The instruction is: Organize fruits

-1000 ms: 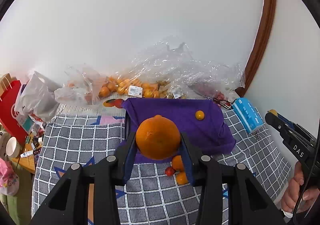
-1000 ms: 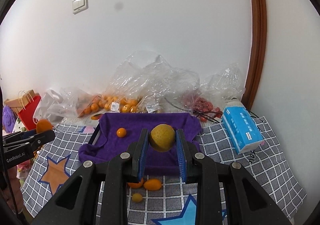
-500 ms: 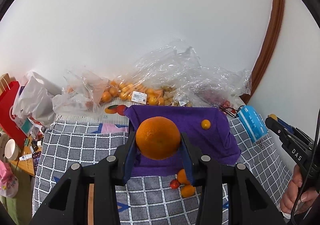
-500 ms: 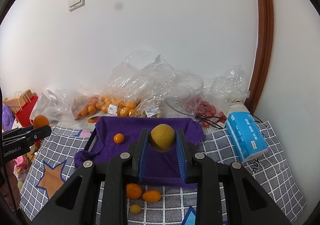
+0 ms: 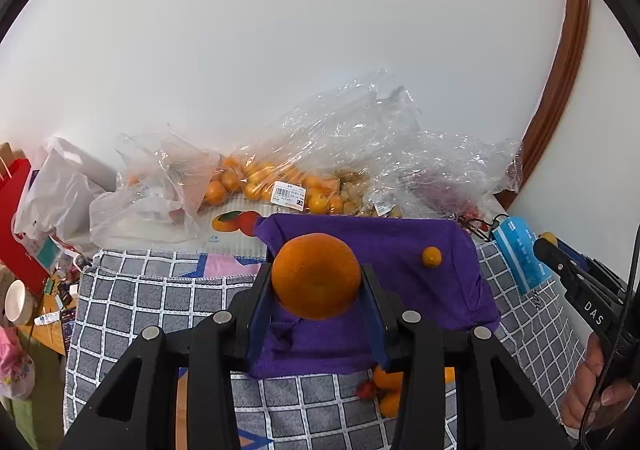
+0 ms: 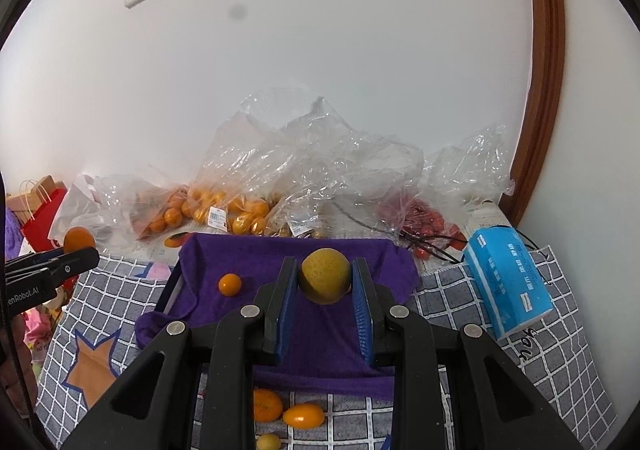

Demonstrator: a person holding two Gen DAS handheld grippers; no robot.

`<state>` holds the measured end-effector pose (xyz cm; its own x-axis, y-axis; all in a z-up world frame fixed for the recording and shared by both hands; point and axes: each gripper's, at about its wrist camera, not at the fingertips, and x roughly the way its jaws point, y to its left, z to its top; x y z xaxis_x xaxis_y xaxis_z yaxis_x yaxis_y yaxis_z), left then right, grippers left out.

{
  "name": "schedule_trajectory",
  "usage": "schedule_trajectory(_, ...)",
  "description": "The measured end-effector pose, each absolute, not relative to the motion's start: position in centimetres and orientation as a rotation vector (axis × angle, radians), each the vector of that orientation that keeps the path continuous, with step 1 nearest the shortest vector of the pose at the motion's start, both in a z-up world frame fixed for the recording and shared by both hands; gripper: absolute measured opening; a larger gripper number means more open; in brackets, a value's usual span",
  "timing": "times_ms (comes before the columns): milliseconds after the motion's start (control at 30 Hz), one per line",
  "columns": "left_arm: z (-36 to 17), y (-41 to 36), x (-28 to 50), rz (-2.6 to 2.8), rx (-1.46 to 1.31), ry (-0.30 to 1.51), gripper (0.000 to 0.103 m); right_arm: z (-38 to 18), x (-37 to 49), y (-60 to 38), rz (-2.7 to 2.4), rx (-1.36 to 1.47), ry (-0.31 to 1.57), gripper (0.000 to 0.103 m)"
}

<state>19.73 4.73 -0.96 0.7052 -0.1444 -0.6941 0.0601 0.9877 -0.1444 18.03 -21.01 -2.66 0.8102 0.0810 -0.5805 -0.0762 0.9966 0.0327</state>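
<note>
My left gripper (image 5: 316, 282) is shut on a large orange (image 5: 316, 276) and holds it above the near part of a purple cloth (image 5: 452, 282) laid over a tray. My right gripper (image 6: 325, 282) is shut on a yellow-green round fruit (image 6: 325, 275) above the same purple cloth (image 6: 320, 346). A small orange fruit (image 6: 230, 284) lies on the cloth; it also shows in the left wrist view (image 5: 431, 257). Loose small fruits (image 6: 280, 410) lie on the checked table cover in front of the cloth. The right gripper shows at the left view's right edge (image 5: 576, 282).
Clear plastic bags of oranges (image 6: 224, 210) and red fruit (image 6: 424, 218) pile against the white wall behind the cloth. A blue tissue pack (image 6: 508, 282) lies to the right. A red paper bag (image 5: 16, 218) and a cup (image 5: 18, 300) sit far left.
Both grippers have risen and drawn back a little with their fruits still held. The cloth and bags sit lower and nearer in both views.
</note>
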Motion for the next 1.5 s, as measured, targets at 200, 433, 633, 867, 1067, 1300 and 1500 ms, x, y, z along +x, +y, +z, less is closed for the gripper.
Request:
schedule_trajectory(200, -1.9, 4.9, 21.3, -0.116, -0.127, 0.795, 0.039, -3.8, 19.5, -21.0, 0.084, 0.006, 0.646, 0.027)
schedule_trajectory(433, -2.7, 4.8, 23.3, -0.109, -0.126, 0.813, 0.039, -5.1, 21.6, -21.5, 0.082, 0.013, 0.667, 0.027)
schedule_trajectory(633, -3.9, 4.7, 24.8, -0.106, -0.128, 0.835, 0.039, -6.6, 23.2, -22.0, 0.074, 0.021, 0.693, 0.027)
schedule_trajectory(867, -6.0, 4.7, 26.5, -0.095, -0.132, 0.879, 0.039, -8.7, 24.6, -22.4, 0.069, 0.028, 0.738, 0.027)
schedule_trajectory(1067, -7.2, 4.9, 27.0, -0.085, -0.127, 0.891, 0.039, -10.1, 25.6, -23.1, 0.061, 0.045, 0.767, 0.027)
schedule_trajectory(1300, -9.3, 4.8, 28.0, -0.078, -0.126, 0.932, 0.039, -12.4, 26.8, -23.2, 0.070, 0.049, 0.817, 0.027)
schedule_trajectory(1500, -10.9, 3.8, 28.8, -0.085, -0.098, 0.968, 0.039, -14.7, 27.8, -23.0, 0.075, 0.042, 0.864, 0.027)
